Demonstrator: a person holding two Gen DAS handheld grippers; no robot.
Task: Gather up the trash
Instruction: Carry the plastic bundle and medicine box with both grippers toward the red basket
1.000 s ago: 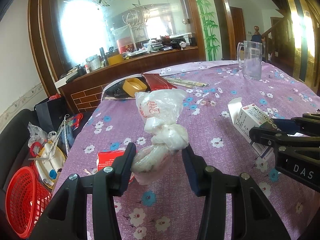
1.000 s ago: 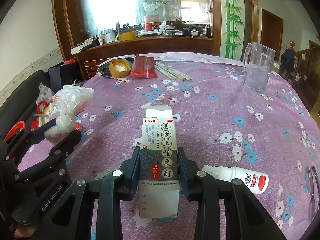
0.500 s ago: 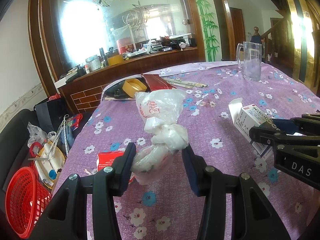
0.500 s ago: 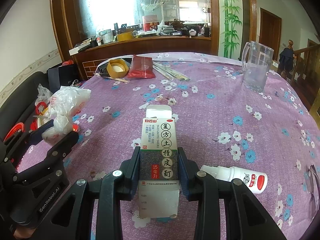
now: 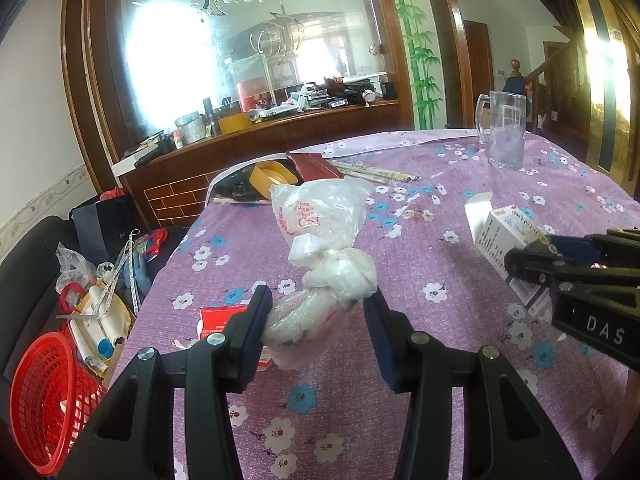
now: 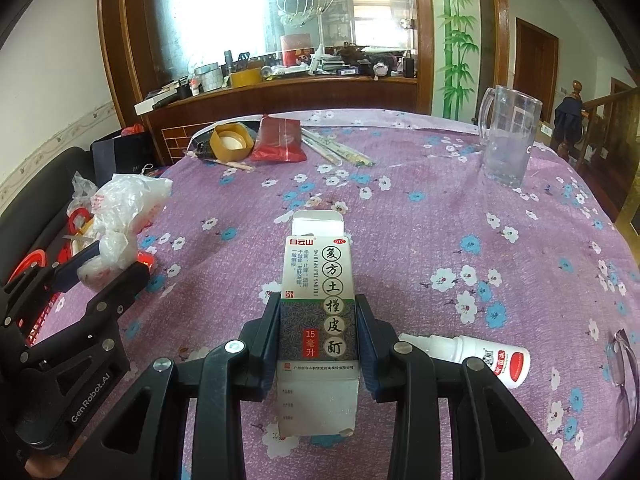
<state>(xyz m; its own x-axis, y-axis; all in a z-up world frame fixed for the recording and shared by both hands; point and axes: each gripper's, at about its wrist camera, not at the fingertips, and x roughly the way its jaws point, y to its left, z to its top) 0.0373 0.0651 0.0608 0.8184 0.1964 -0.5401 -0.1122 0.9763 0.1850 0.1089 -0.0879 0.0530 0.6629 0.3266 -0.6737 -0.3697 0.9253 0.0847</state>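
Note:
My left gripper (image 5: 318,312) is shut on a knotted white plastic bag (image 5: 324,256) and holds it above the purple flowered tablecloth (image 5: 420,272). The bag also shows at the left of the right wrist view (image 6: 120,216), with the left gripper (image 6: 106,270) around it. My right gripper (image 6: 319,320) is shut on an open white medicine box (image 6: 318,300) with Chinese print, held upright over the table. The box also shows at the right of the left wrist view (image 5: 508,236).
A small red packet (image 5: 218,320) lies on the cloth under the bag. A white spray bottle (image 6: 472,354) lies right of the box. A glass mug (image 6: 506,136), chopsticks (image 6: 336,150), a red pouch (image 6: 280,140) and a yellow tape roll (image 6: 230,142) sit far back. A red basket (image 5: 44,396) stands on the floor left.

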